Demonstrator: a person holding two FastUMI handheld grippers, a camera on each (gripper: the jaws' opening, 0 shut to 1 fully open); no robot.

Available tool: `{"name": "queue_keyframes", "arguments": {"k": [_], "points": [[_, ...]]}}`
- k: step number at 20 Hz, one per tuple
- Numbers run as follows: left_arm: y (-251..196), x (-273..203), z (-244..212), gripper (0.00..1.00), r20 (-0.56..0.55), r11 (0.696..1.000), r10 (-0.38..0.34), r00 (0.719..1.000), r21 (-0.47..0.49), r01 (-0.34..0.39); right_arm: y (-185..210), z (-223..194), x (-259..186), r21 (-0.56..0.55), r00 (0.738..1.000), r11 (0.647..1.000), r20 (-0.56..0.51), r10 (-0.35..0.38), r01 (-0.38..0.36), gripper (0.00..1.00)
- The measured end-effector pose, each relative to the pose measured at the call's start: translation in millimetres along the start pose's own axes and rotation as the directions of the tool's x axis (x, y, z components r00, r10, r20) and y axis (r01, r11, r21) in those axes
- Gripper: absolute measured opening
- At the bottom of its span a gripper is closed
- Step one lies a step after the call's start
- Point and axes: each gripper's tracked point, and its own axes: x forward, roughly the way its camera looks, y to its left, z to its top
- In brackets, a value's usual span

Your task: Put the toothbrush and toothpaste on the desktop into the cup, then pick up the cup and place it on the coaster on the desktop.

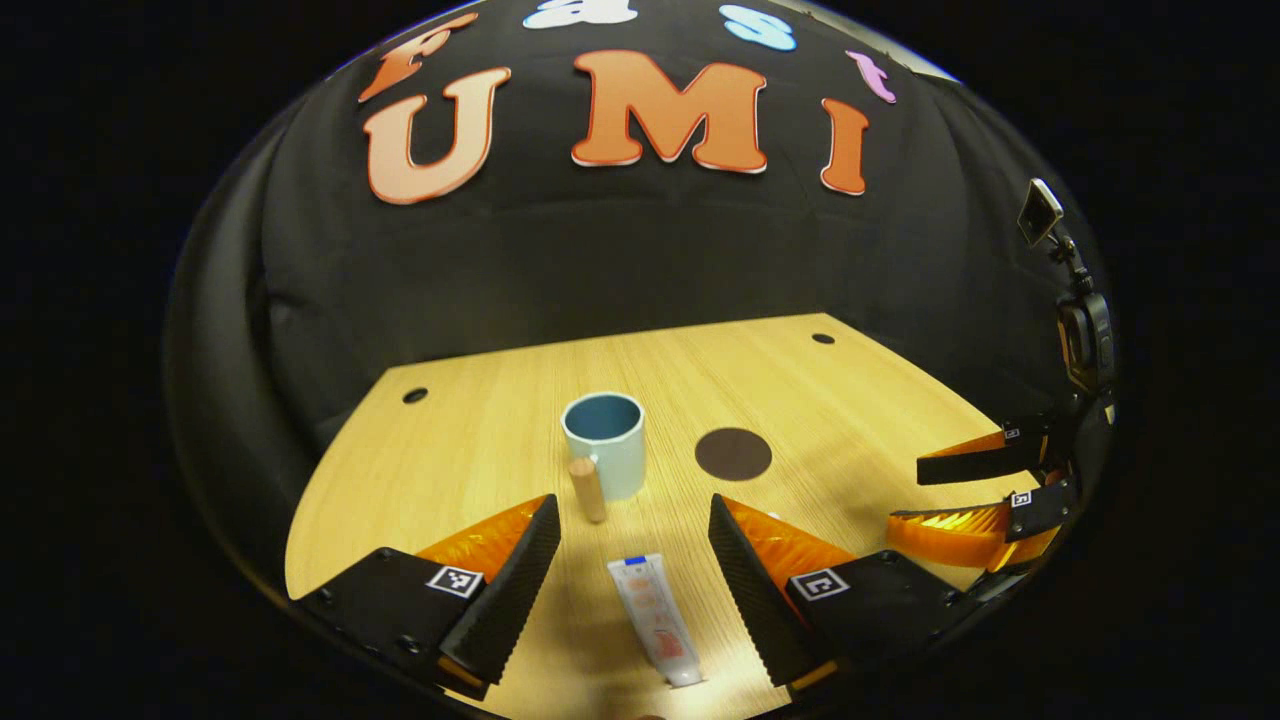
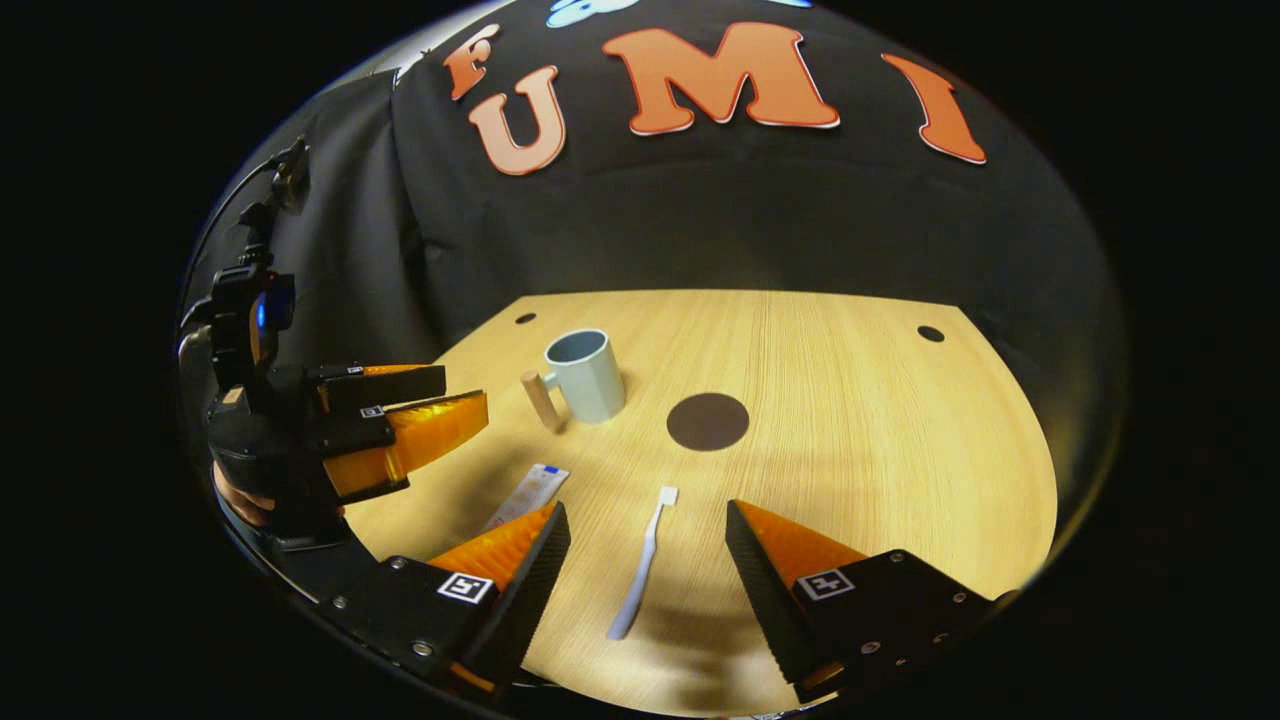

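**Both grippers lined up for the 1st pick: tube left, brush right**

Left gripper (image 1: 633,545): jaws spread wide, nothing between them, hanging above the toothpaste (image 1: 655,620). Tube lies flat on the desktop (image 1: 860,400), roughly lengthwise along the gripper's axis, its blue-marked end toward the cup (image 1: 605,442).

Right gripper (image 2: 647,550): also spread & empty, w/ the toothbrush (image 2: 643,565) flat on the wood between its 2 fingers, head pointing away toward the coaster (image 2: 708,421).

Cup stands upright, mouth open, handle w/ a wooden grip on the near side. Coaster is the dark disc just to the cup's right, apart from it, nothing on it.

How to do it well, imo:
- Tube 1st or brush 1st, but 1 at a time at the cup; the mouth is narrow & 2 grippers there would likely clash.
- Come straight down, close across the narrow width at mid-length so it hangs balanced.
- Brush is thin & lies flat: fingertips need to reach the desktop or it'll prob slip out.
- Tip each item upright before lowering, release low in the cup so it doesn't topple.
- Stay clear of the handle on approach.
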Motion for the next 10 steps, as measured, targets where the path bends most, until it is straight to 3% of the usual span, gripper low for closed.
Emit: {"name": "queue_keyframes", "arguments": {"k": [3, 6, 8, 9, 10], "points": [[-9.8, 11.1, -22.7, 0.96, -0.173, 0.998, -0.053, 0.984, -0.04, 0.047, -0.8, -13.0, 7.4, 0.008, 0.996, 1.0, -0.089, -0.009, 0.01, 0.94], [-10.3, 10.1, -32.6, 0.95, -0.314, 0.993, -0.091, 0.945, -0.099, 0.063, 7.3, -35.4, 16.6, 0.055, 0.975, 0.998, -0.219, 0.032, -0.021, 0.92], [-13.2, 9.8, -34.1, 1.0, -0.378, 0.99, -0.115, 0.918, -0.121, 0.074, 13.9, -48.5, 26.0, 0.078, 0.958, 0.996, -0.281, 0.052, -0.031, 0.9], [-12.3, 11.1, -34.0, 0.94, -0.4, 0.99, -0.118, 0.909, -0.122, 0.075, 11.9, -52.5, 29.7, 0.069, 0.953, 0.997, -0.299, 0.04, -0.021, 0.89], [-10.9, 13.7, -38.1, 1.0, -0.414, 0.99, -0.114, 0.903, -0.119, 0.071, 9.0, -55.1, 32.8, 0.054, 0.948, 0.999, -0.318, 0.023, -0.006, 0.88]]}}
